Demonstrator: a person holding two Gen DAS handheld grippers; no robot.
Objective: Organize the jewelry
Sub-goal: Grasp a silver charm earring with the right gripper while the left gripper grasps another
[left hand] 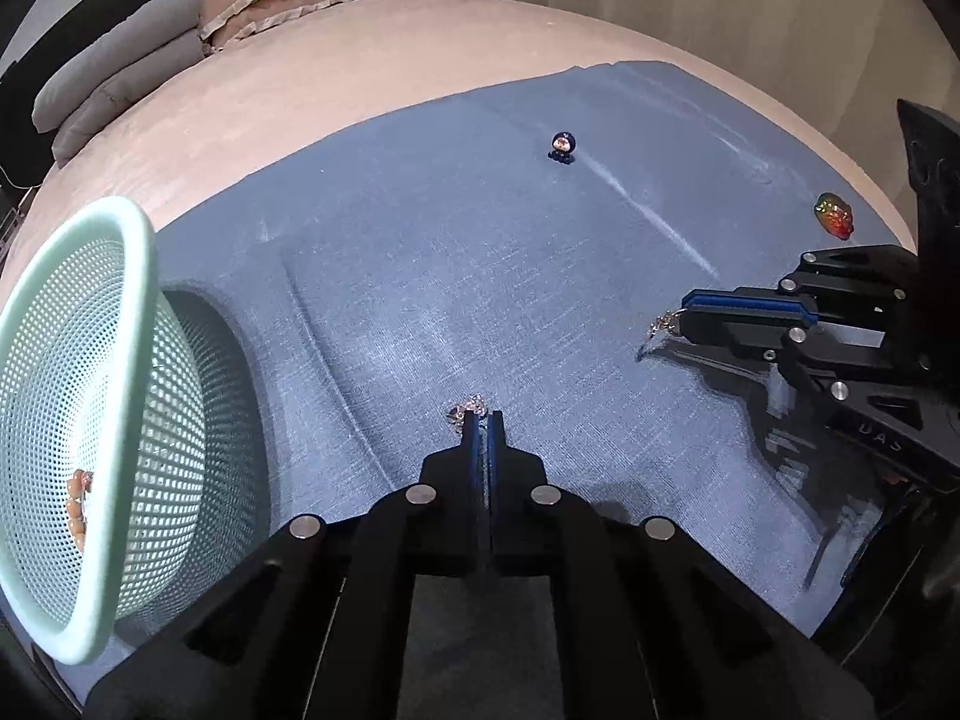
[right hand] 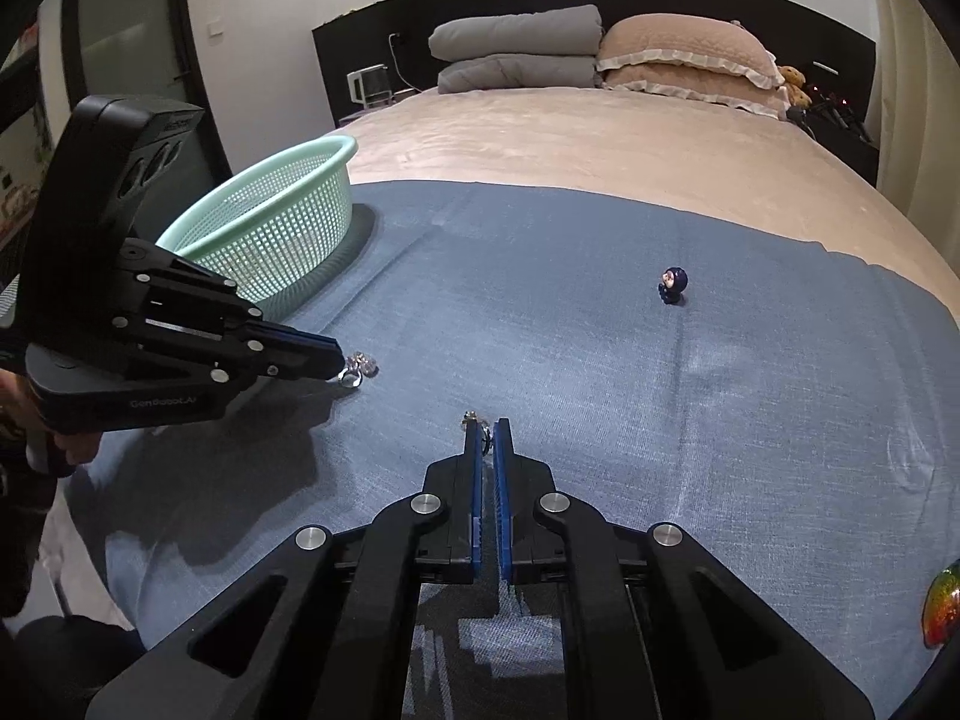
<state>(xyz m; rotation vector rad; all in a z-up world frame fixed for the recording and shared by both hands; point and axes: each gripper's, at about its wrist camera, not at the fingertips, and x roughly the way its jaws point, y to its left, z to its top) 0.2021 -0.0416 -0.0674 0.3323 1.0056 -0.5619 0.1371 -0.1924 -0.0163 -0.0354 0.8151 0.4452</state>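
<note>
Two hand-held grippers over a blue cloth (right hand: 600, 360) spread on a bed (right hand: 570, 138). The left gripper (left hand: 480, 420) has its jaws drawn narrow on a small sparkling trinket (left hand: 467, 405), which lies at the fingertips and touches the cloth; in the right wrist view the same trinket (right hand: 358, 367) shows as a cluster of clear beads at the jaw tips. The right gripper (right hand: 487, 427) likewise has its jaws closed on a thin metallic charm (right hand: 471, 418), seen from the left wrist as a small dangling piece (left hand: 660, 324) just above the cloth. A green basket (right hand: 270, 222), already holding some orange beads (left hand: 78, 498), stands at the cloth's left edge, near the left gripper. A blue figurine (right hand: 673, 285) and an iridescent piece (left hand: 835, 215) remain on the cloth, well apart from both grippers.

Step in hand, as judged: carrying each pinched piece to the basket. Both grips are at the very tips, so the pieces could slip; pressure should be kept up, the lift made straight and slow, and the jaws opened only once they are past the rim, low over the mesh. The left, being nearer, should go first so the grippers do not cross.
</note>
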